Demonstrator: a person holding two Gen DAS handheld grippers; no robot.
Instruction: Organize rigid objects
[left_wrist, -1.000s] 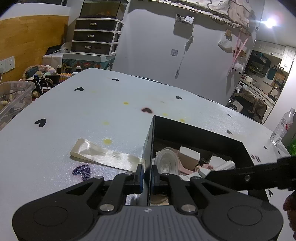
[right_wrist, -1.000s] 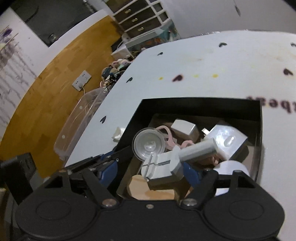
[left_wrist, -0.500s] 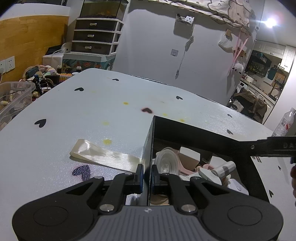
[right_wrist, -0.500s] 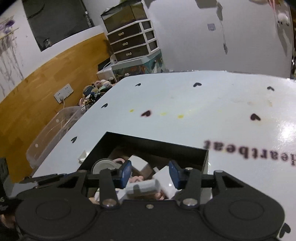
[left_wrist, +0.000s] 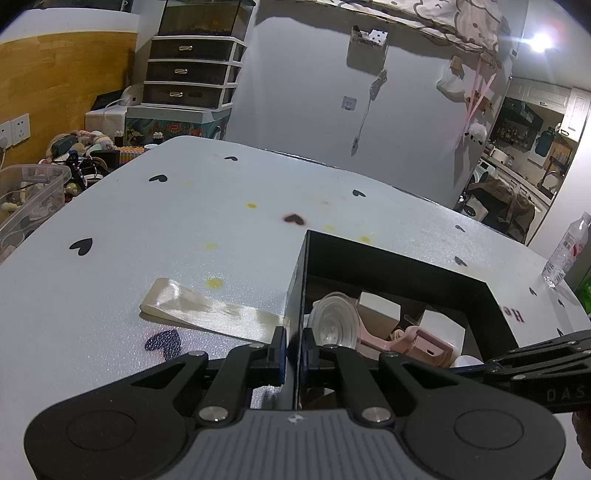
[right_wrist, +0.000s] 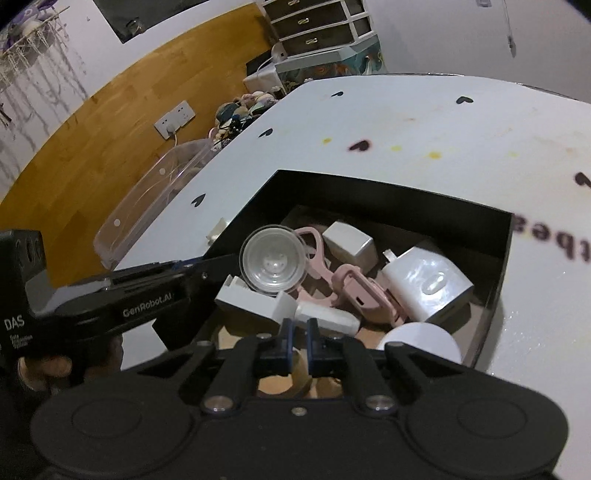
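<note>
We saw the left claw (left_wrist: 293, 349) clamped on the side wall of the black box (left_wrist: 388, 264), which stood on the worktop (left_wrist: 184, 236). The right claw (right_wrist: 299, 341) hung over the box's near edge, pinched together with nothing held, just behind a white tube (right_wrist: 327, 316).

The right tongs (right_wrist: 299, 345) have let go of the grey-white holder (right_wrist: 255, 299) (now lying in the box (right_wrist: 369, 192)) and closed empty.

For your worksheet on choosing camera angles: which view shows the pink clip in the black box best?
The right wrist view: the pink clip lies almost fully exposed among the other items. In the left wrist view, it is partly hidden behind the left fingers.
</note>
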